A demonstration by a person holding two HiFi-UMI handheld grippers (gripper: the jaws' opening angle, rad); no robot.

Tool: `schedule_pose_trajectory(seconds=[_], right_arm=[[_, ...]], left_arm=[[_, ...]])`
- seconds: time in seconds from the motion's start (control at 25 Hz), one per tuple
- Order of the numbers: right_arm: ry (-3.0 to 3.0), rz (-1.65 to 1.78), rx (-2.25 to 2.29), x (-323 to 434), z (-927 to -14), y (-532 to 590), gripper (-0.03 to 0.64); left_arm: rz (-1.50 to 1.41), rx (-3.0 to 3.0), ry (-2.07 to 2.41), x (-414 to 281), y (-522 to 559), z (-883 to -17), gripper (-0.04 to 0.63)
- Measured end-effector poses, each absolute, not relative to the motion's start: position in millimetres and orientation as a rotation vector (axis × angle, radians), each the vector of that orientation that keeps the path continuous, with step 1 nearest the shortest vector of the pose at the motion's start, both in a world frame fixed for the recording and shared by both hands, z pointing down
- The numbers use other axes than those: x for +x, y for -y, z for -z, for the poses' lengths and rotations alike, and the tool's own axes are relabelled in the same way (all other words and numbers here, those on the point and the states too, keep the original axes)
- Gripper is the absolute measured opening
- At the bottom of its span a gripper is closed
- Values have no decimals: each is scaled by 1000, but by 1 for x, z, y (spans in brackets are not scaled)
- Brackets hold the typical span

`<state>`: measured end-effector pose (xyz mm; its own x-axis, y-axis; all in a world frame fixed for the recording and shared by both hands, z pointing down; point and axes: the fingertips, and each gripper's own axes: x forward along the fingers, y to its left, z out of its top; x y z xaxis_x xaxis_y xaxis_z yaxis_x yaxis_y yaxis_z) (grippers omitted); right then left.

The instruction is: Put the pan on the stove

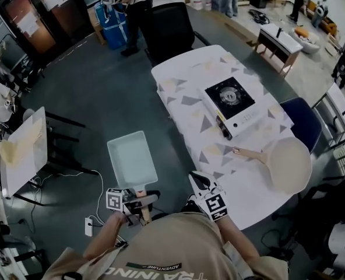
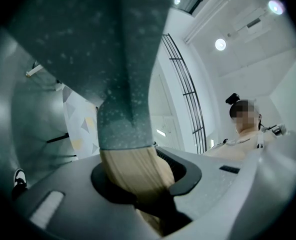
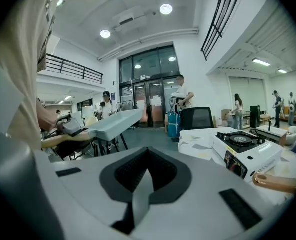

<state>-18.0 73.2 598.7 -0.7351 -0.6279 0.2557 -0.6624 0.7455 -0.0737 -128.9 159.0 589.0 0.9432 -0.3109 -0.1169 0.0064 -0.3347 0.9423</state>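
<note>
A pale rectangular pan (image 1: 131, 158) with a wooden handle hangs over the floor, left of the table. My left gripper (image 1: 138, 202) is shut on that handle (image 2: 133, 169); the pan's speckled underside (image 2: 113, 49) fills the left gripper view. The portable gas stove (image 1: 229, 101) stands on the white patterned table (image 1: 184, 74), with nothing on its burner. A round cream pan (image 1: 288, 165) with a wooden handle lies on the table near the stove. My right gripper (image 1: 200, 182) is shut and holds nothing, at the table's near left edge. The right gripper view shows the rectangular pan (image 3: 115, 124) and the stove (image 3: 243, 146).
A black office chair (image 1: 169, 31) stands at the table's far end and a blue chair (image 1: 303, 121) at its right. A white side table (image 1: 24, 147) is at the left. Cables and a power strip (image 1: 89, 226) lie on the floor. People stand further back.
</note>
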Motion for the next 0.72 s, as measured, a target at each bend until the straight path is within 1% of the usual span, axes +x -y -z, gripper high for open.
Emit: schedule_pose_trajectory(seconds=[0.48, 0.72], right_arm=[[2749, -309, 907, -38, -620, -39, -2], [2717, -280, 970, -49, -608, -2, -2]], left_arm=[[341, 1849, 292, -139, -132, -593, 104], [331, 1865, 267, -152, -84, -592, 104]])
